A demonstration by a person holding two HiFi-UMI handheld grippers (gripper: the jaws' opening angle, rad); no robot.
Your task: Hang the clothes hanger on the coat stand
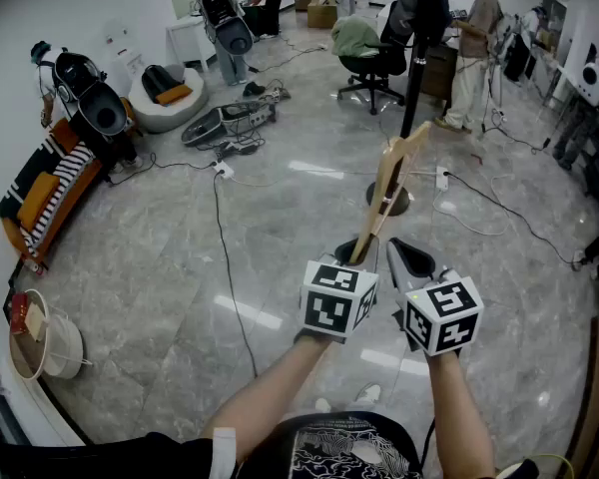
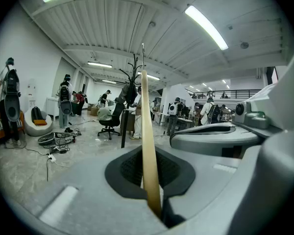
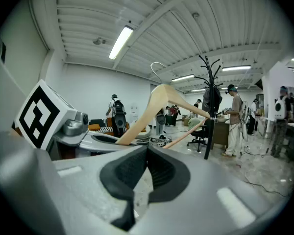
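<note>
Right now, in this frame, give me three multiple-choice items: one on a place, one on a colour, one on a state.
1. Where is the clothes hanger?
A. On the coat stand
B. In the left gripper
C. On the floor

2. What colour is the clothes hanger?
A. Pale wood
B. Red
C. Black

3. How is the left gripper?
A. Wide open
B. Shut on the clothes hanger
C. Out of view

Key:
1. B, since its lower end sits between the left jaws.
2. A, since it shows as light wood in every view.
3. B, since the left gripper view shows the pads pressing on the wood.
</note>
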